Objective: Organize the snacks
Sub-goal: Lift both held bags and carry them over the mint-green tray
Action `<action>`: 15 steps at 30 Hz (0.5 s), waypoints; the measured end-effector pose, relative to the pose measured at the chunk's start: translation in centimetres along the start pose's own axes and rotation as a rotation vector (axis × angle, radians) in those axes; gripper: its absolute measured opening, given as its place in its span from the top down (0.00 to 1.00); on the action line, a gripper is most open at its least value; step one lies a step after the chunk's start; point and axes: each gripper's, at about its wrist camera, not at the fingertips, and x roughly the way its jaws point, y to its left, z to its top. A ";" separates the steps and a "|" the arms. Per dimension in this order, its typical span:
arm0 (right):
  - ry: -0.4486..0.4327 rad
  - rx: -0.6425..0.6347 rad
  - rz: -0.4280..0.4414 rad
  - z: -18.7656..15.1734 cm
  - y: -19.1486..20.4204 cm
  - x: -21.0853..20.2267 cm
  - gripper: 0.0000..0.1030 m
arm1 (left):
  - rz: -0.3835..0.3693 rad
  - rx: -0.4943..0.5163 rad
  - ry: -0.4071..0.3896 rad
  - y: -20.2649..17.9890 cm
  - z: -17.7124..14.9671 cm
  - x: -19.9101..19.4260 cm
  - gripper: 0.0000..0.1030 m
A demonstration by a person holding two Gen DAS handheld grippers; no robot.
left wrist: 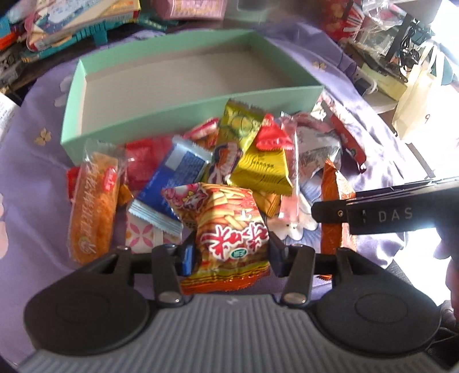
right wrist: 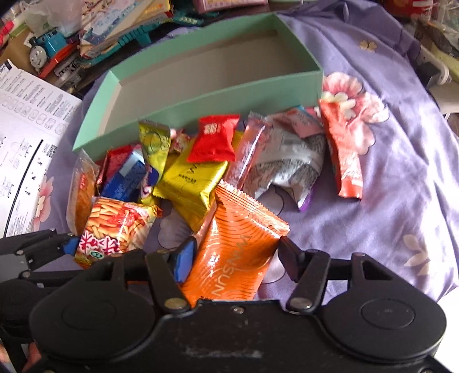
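The left gripper (left wrist: 232, 254) is gripping a red-and-yellow snack packet (left wrist: 229, 235) printed with crisp sticks, its jaws pressing in on both sides of the wrapper. The same packet (right wrist: 114, 232) is showing at the lower left of the right wrist view, pinched between the left gripper's fingers. The right gripper (right wrist: 233, 252) is clasping an orange packet (right wrist: 238, 252), with the jaws closing on its lower half while its crimped top edge is standing up and tilting toward the pile. From the left wrist view the right gripper is reaching in from the right edge, and only a strip of the orange packet (left wrist: 332, 206) is showing behind it.

Both packets are sitting at the near edge of a heap of snacks lying on a purple flowered cloth (right wrist: 401, 178). In the heap, a gold packet (right wrist: 189, 183) is lying under a small red packet (right wrist: 213, 139), a blue packet (left wrist: 172, 183) is lying left of centre, a long orange cake bar (left wrist: 94, 209) is lying at the far left, and a silver wrapper (right wrist: 289, 163) is lying crumpled toward the right, with a red stick packet (right wrist: 344, 149) just beyond it.

A shallow green box (left wrist: 186, 114) is standing open just behind the heap, its grey inside bare. A toy train (right wrist: 46, 48) and stacked books (right wrist: 123, 23) are lying past the box at the far left.
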 end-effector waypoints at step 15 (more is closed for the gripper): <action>-0.137 -0.075 -0.001 5.4 0.0 -3.1 0.40 | -0.017 -0.065 -0.102 2.0 4.3 -4.5 0.53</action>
